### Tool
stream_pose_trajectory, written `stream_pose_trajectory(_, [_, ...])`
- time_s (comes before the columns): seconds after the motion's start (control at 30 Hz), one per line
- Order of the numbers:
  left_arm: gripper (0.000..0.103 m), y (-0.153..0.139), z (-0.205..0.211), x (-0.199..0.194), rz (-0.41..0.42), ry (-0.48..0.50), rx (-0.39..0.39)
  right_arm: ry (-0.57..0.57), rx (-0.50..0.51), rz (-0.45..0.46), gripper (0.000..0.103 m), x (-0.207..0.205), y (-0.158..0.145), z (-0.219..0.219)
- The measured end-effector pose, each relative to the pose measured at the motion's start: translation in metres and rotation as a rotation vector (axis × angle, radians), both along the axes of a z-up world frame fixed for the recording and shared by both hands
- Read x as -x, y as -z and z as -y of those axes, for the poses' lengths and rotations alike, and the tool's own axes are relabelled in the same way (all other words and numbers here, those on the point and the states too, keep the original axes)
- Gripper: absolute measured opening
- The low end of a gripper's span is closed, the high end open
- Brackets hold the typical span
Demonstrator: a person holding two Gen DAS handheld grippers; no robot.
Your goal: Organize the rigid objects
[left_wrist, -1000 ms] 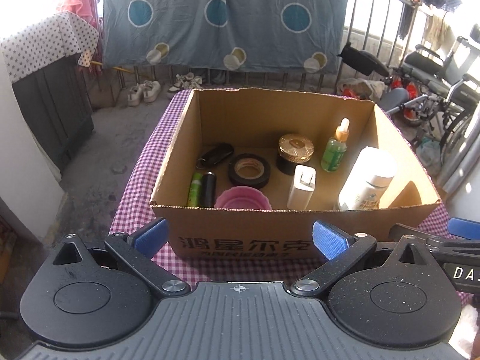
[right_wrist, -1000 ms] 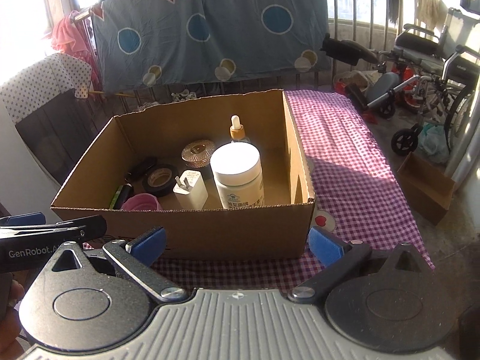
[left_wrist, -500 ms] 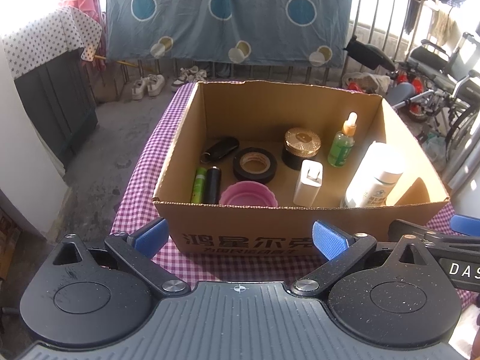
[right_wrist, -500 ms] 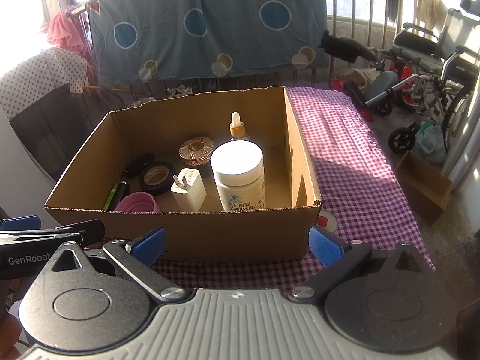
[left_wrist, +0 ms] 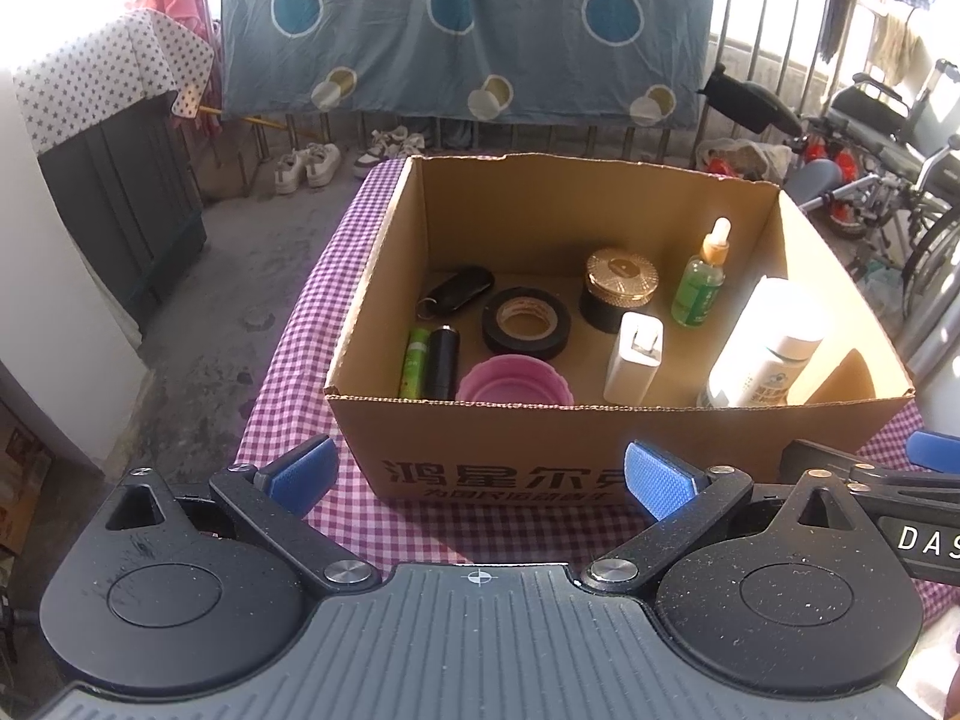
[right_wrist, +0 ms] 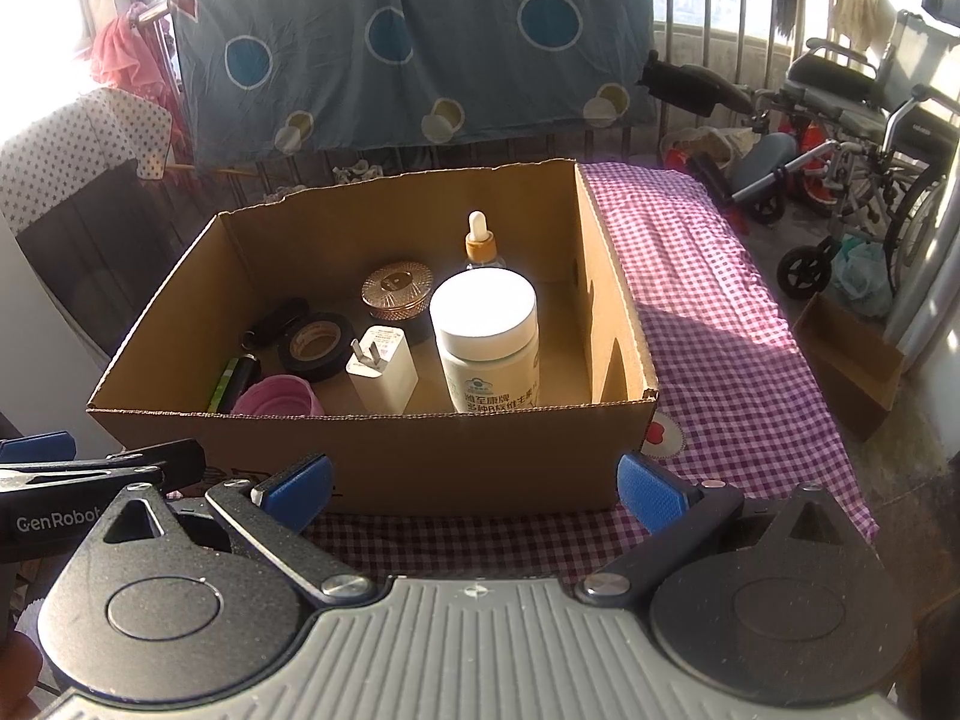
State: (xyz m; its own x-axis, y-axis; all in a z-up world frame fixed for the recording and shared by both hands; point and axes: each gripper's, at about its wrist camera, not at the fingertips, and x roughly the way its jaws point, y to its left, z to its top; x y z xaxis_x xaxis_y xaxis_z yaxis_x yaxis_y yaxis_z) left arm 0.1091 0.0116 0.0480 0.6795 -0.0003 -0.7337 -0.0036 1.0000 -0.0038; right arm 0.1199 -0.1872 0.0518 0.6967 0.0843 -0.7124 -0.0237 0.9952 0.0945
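Note:
An open cardboard box (left_wrist: 600,456) (right_wrist: 384,450) stands on a purple checked tablecloth (left_wrist: 288,360) (right_wrist: 720,312). Inside are a white supplement bottle (left_wrist: 762,354) (right_wrist: 489,342), a white charger (left_wrist: 633,357) (right_wrist: 384,369), a green dropper bottle (left_wrist: 699,285) (right_wrist: 480,240), a gold-lidded jar (left_wrist: 618,288) (right_wrist: 396,294), black tape (left_wrist: 527,323) (right_wrist: 315,345), a pink cup (left_wrist: 510,381) (right_wrist: 276,399), a key fob (left_wrist: 459,291), and a green and a black tube (left_wrist: 429,363). My left gripper (left_wrist: 477,477) and right gripper (right_wrist: 474,489) are open and empty, side by side in front of the box.
A blue sheet hangs on the railing behind (left_wrist: 462,30). A dark cabinet (left_wrist: 120,192) stands left. Wheelchairs (right_wrist: 852,138) and a small cardboard box (right_wrist: 852,366) sit on the floor at the right. Shoes (left_wrist: 306,165) lie by the railing.
Both grippers have pulled back a little and lifted, so the box sits lower and farther in view. Nothing in the box has moved.

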Motion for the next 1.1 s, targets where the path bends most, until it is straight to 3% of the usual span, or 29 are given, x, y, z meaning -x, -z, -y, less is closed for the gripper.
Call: stream_pose_trajectory(1.1, [0.102,-0.0033,0.0000,0.0024,0.013,0.008,-0.011,0.002,-0.002,0.004,0.103,0.0038,-0.0037,0.0020])
